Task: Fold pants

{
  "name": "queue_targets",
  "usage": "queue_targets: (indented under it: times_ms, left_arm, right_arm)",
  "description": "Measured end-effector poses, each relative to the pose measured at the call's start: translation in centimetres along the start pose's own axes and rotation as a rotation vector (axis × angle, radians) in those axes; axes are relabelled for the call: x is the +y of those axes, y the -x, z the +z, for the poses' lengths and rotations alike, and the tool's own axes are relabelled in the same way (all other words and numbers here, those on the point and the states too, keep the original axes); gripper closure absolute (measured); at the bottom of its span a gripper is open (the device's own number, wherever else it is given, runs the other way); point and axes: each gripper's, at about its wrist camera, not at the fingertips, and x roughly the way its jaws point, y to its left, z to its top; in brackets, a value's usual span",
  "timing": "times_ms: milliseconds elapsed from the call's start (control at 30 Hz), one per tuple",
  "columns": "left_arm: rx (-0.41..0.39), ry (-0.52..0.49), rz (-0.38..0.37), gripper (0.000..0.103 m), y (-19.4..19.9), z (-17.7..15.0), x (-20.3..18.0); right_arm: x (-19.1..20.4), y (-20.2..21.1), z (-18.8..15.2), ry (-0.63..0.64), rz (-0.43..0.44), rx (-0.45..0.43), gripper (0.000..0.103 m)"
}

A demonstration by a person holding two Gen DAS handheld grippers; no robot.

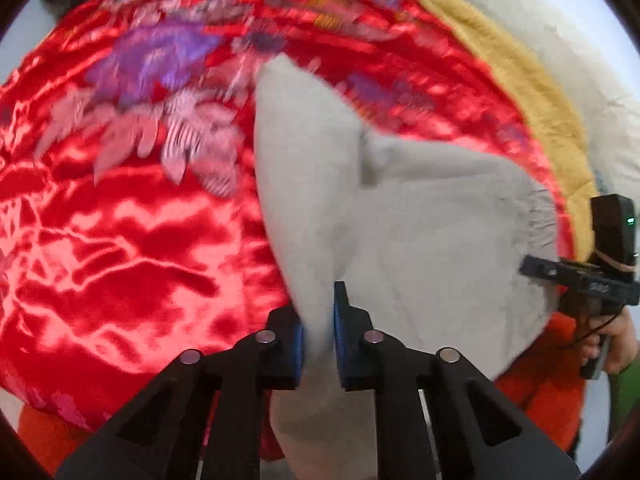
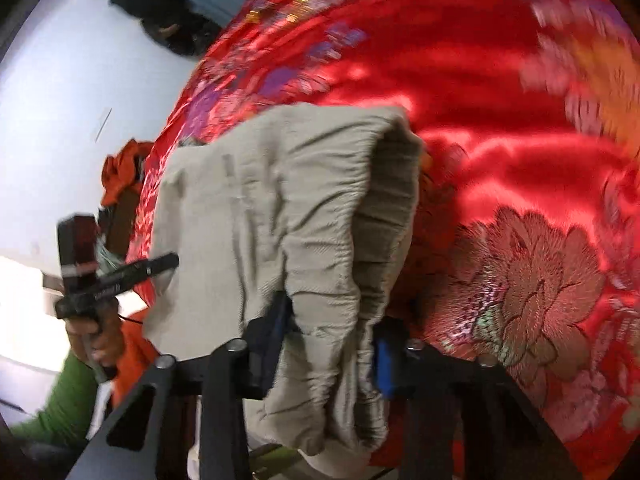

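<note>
The pants [image 1: 420,220] are light beige-grey with an elastic gathered waistband [image 2: 360,216]. They hang lifted above a red satin bedspread [image 1: 120,240]. My left gripper [image 1: 318,332] is shut on a fold of the pants fabric between its blue pads. My right gripper [image 2: 332,344] is shut on the bunched waistband. In the left wrist view the right gripper [image 1: 580,280] shows at the far right, held in a hand. In the right wrist view the left gripper [image 2: 112,276] shows at the left edge, partly behind the fabric.
The red bedspread [image 2: 500,120] has embroidered flowers and fills most of both views. A yellow blanket [image 1: 532,92] and a white cover [image 1: 568,40] lie at its far edge. Orange cloth [image 2: 120,172] and a dark object [image 2: 168,20] sit beside the bed.
</note>
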Motion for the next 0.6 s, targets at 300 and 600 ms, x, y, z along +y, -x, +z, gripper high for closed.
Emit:
queue_targets:
  times_ms: [300, 600]
  left_arm:
    - [-0.247, -0.062, 0.054, 0.093, 10.0, 7.5, -0.7]
    - [-0.564, -0.098, 0.477, 0.009, 10.2, 10.5, 0.8]
  right_arm:
    - [9.4, 6.2, 5.9, 0.201, 0.046, -0.176, 0.073]
    - [8.3, 6.9, 15.3, 0.147, -0.21, -0.312, 0.016]
